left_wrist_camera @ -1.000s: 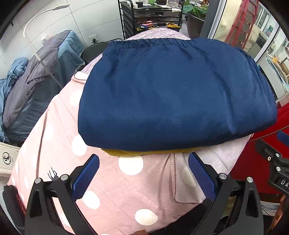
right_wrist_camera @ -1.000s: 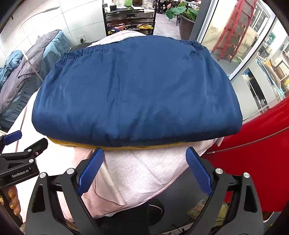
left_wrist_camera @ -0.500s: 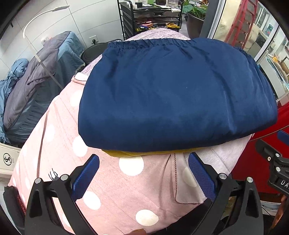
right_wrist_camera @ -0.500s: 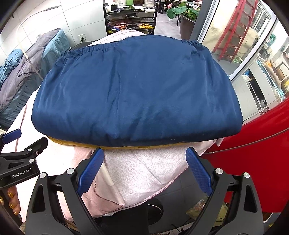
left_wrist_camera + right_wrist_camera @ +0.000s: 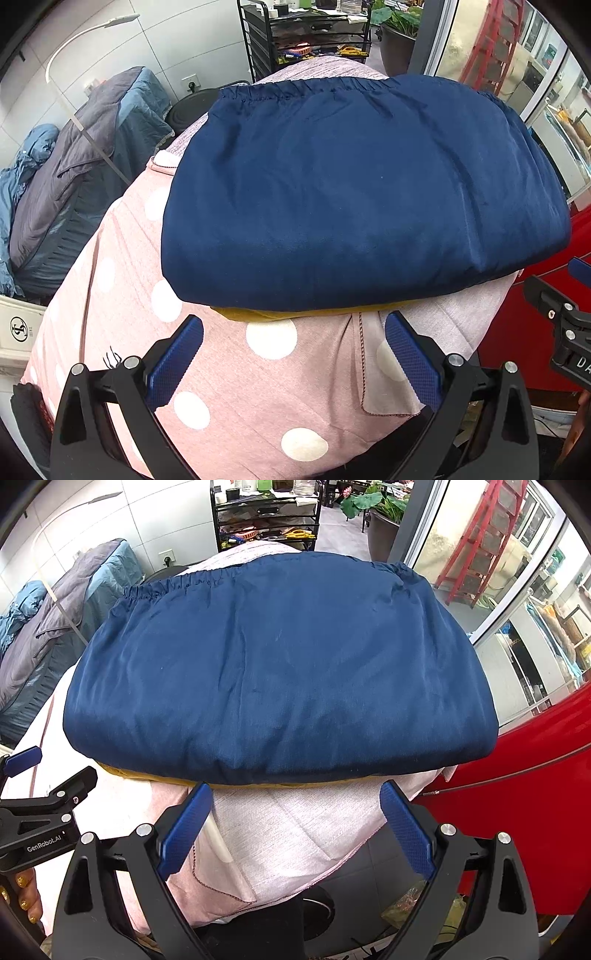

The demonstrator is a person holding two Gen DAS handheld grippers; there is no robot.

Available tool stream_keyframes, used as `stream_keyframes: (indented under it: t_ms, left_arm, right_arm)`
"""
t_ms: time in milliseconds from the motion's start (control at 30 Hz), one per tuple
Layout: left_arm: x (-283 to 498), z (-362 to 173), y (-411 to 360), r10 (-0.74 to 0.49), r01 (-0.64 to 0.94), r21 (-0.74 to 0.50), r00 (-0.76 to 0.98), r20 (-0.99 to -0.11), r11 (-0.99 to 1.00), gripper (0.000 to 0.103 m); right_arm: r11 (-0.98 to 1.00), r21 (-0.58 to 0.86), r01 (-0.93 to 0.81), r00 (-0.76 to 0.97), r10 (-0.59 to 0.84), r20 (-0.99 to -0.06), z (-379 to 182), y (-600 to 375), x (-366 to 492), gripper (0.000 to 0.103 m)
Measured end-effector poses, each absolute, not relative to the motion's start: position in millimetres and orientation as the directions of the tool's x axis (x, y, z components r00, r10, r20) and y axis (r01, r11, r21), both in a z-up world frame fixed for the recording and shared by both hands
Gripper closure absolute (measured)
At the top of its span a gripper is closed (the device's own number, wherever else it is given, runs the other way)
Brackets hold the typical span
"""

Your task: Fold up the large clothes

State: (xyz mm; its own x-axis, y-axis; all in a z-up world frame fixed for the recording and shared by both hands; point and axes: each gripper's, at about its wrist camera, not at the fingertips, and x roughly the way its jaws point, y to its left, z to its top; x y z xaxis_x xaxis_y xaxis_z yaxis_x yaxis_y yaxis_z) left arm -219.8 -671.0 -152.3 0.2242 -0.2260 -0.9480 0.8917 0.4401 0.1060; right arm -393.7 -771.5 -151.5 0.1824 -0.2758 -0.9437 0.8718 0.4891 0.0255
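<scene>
A navy blue garment (image 5: 354, 192) (image 5: 280, 672) lies folded into a thick flat bundle, its elastic gathered hem along the far edge. A strip of mustard-yellow lining (image 5: 295, 314) (image 5: 236, 783) peeks out under its near fold. It rests on a pink cloth with white dots (image 5: 236, 373) (image 5: 280, 834) that covers the table. My left gripper (image 5: 293, 338) stands open just short of the near fold, nothing between its blue pads. My right gripper (image 5: 295, 805) is open too, at the near fold's edge, and holds nothing.
A grey and blue quilt pile (image 5: 66, 177) lies at the left. At the back stands a black shelf rack (image 5: 310, 33) and a potted plant (image 5: 380, 513). A red surface (image 5: 517, 775) borders the table on the right. A hand (image 5: 22, 897) grips the left tool.
</scene>
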Motion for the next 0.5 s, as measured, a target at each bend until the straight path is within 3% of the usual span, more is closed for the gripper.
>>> stream_keyframes:
  t_ms: [500]
  left_arm:
    - [-227.7,-148.5,-670.0,-0.227,0.895,0.140,0.254,-0.940,0.423,0.006]
  right_arm:
    - [0.493,0.040,0.869,0.195,-0.266,-0.944,-156.8,-779.8,-395.0,0.012]
